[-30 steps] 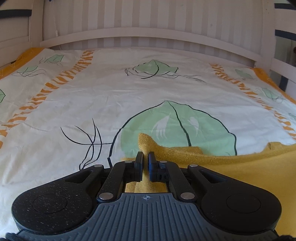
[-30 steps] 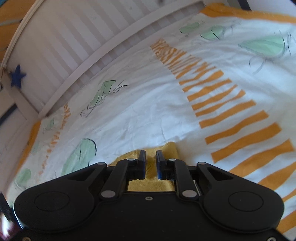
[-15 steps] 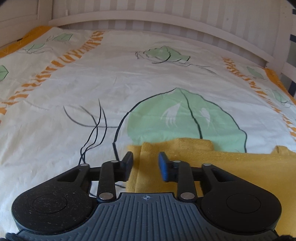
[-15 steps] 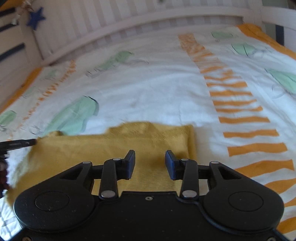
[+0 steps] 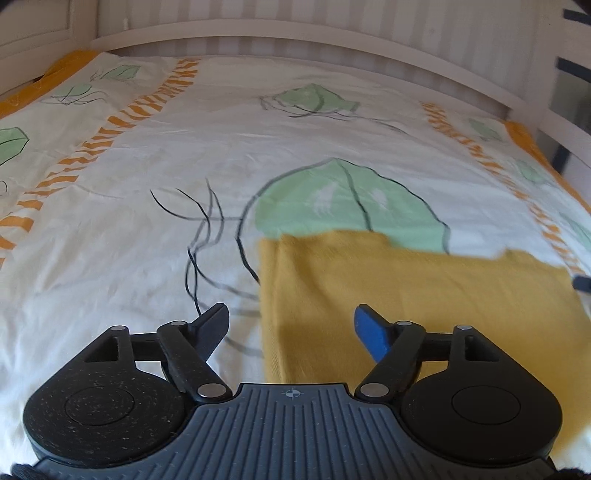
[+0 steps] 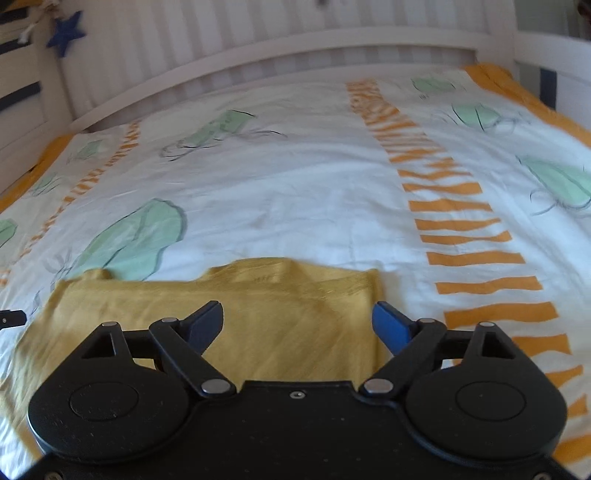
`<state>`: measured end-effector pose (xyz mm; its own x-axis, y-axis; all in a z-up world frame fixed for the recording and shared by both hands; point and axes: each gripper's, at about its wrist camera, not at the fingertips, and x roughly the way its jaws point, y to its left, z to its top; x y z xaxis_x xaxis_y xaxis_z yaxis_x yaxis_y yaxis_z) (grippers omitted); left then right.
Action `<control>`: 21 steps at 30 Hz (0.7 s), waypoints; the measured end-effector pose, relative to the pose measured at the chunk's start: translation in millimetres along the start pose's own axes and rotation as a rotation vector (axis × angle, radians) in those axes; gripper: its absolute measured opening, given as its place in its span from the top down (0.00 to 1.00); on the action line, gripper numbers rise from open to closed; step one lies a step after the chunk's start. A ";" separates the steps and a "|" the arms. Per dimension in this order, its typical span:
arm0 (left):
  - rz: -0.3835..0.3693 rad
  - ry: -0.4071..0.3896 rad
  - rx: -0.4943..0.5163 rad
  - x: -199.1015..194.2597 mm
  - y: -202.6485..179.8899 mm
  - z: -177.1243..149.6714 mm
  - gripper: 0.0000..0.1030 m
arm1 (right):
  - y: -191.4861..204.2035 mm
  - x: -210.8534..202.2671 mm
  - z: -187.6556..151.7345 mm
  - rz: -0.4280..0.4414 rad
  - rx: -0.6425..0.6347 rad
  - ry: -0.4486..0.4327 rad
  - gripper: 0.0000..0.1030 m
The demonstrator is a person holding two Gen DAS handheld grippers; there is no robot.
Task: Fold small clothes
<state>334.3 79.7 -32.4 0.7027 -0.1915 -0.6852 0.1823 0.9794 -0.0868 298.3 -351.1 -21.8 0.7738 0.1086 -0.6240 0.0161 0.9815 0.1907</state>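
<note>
A small mustard-yellow garment [image 5: 424, 295] lies flat on the bed cover, folded over, with its left edge straight. My left gripper [image 5: 291, 325] is open and empty, hovering just above the garment's left edge. In the right wrist view the same garment [image 6: 288, 314] fills the lower middle, its right edge near my right finger. My right gripper [image 6: 297, 323] is open and empty, just above the garment's right part. A dark tip of the other gripper [image 6: 13, 318] shows at the far left.
The bed cover [image 5: 184, 166] is white with green leaves and orange stripes. A white slatted headboard [image 6: 295, 48] runs along the far side, with side rails left and right. A blue star [image 6: 66, 33] hangs at the upper left.
Both grippers went from shut on the garment's edge to wide open. The garment was let go and now lies flat. Both grippers have drawn back and risen a little.
</note>
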 end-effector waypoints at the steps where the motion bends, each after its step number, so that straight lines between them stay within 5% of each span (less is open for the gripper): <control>1: -0.005 -0.001 0.011 -6.3 -3.3 -5.2 0.26 | 4.9 -7.7 -3.5 0.013 -0.010 0.000 0.08; 7: -0.008 0.039 0.083 -27.8 -18.9 -38.1 0.25 | 38.4 -39.5 -36.0 0.065 -0.093 0.041 0.02; 14: 0.015 0.128 0.056 -23.2 -8.9 -70.4 0.25 | 53.5 -45.0 -88.0 -0.006 -0.175 0.139 0.02; 21: -0.010 0.101 0.001 -25.2 2.5 -83.8 0.19 | 56.0 -52.7 -111.2 -0.049 -0.225 0.088 0.01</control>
<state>259.4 92.3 -75.9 0.6282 -0.1937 -0.7535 0.1893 0.9775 -0.0935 188.1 -284.3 -62.5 0.7173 0.0635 -0.6939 -0.0967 0.9953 -0.0089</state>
